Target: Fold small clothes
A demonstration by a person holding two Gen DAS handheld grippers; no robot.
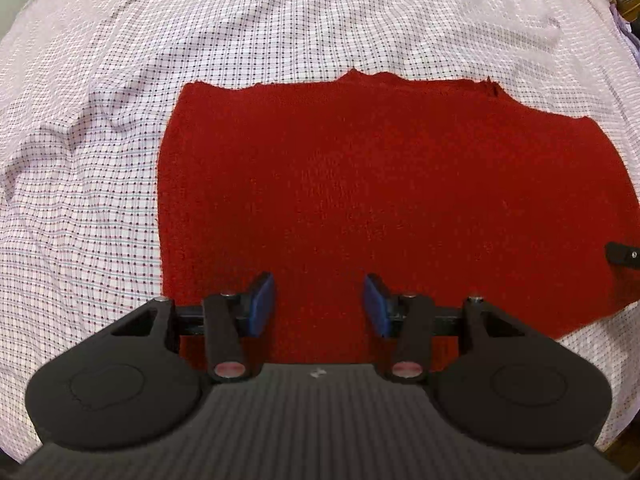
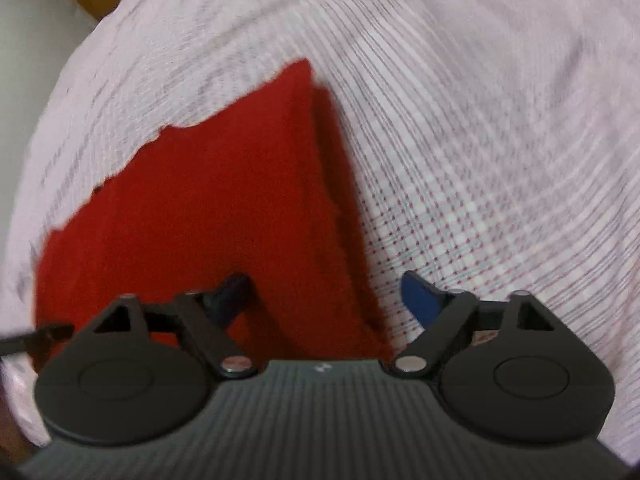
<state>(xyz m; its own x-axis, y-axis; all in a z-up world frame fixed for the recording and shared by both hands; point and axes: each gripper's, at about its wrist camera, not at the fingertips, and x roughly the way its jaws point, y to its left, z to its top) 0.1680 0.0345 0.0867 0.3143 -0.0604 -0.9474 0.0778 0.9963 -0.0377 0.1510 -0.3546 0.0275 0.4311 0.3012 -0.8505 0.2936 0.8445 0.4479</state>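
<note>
Pointing steeply down, the left gripper (image 1: 319, 305) hangs over the near edge of a red knitted garment (image 1: 384, 200) spread on a bed, its blue-padded jaws standing partly apart with only the flat knit showing in the gap; whether the pads (image 1: 262, 304) touch the cloth below cannot be told, and nothing is pinched between them. At the right edge of the left wrist view a dark part of the right gripper (image 1: 624, 255) reaches in above the garment. Seen from its own wrist camera, the right gripper (image 2: 326, 298) has its jaws released and spread wide, one finger over the red cloth and the other, its blue pad (image 2: 420, 300) plain to see, over the bedsheet (image 2: 480, 140) just past the garment's side edge, so the jaws straddle that edge without gripping it. Beyond the grippers, the garment lies nearly flat as a broad folded panel with an uneven far edge, a second layer showing along its right side. Farther out, the pink-and-white checked bedsheet runs in soft wrinkles to the edge of the bed.
</note>
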